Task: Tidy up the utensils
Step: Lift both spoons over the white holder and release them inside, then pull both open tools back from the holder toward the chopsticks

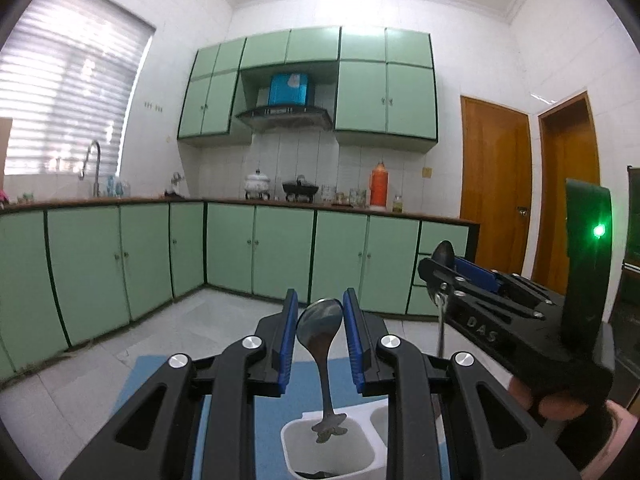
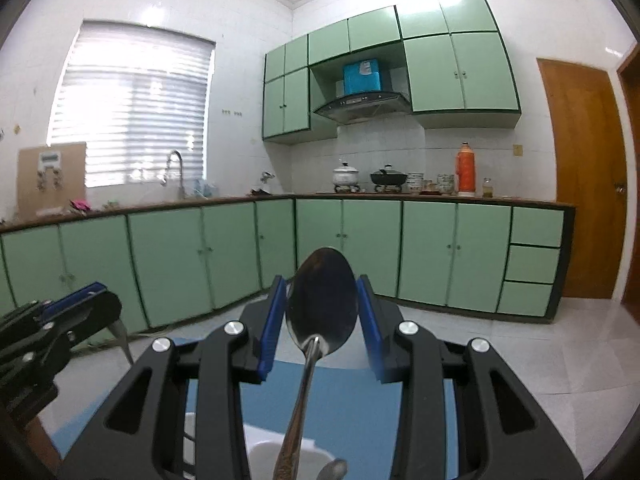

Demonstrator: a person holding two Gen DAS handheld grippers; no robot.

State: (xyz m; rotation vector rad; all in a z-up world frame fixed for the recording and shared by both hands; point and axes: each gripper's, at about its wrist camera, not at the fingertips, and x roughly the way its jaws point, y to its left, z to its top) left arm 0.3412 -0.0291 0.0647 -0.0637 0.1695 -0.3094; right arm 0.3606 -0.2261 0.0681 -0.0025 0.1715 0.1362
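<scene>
My left gripper (image 1: 320, 310) is shut on the bowl of a metal spoon (image 1: 322, 324), whose handle hangs down into a white compartment holder (image 1: 296, 446) on a blue mat. My right gripper (image 2: 322, 300) is shut on the bowl of a second metal spoon (image 2: 322, 300), its handle hanging down over the white holder (image 2: 264, 456). The right gripper with its spoon also shows at the right of the left wrist view (image 1: 442, 268). The left gripper shows at the left edge of the right wrist view (image 2: 92, 300).
The blue mat (image 1: 156, 376) covers the table below both grippers. Another spoon tip (image 2: 334, 468) pokes out of the holder. Green kitchen cabinets (image 1: 280, 252), a counter with pots and an orange flask (image 1: 379, 184), and wooden doors (image 1: 494, 184) stand far behind.
</scene>
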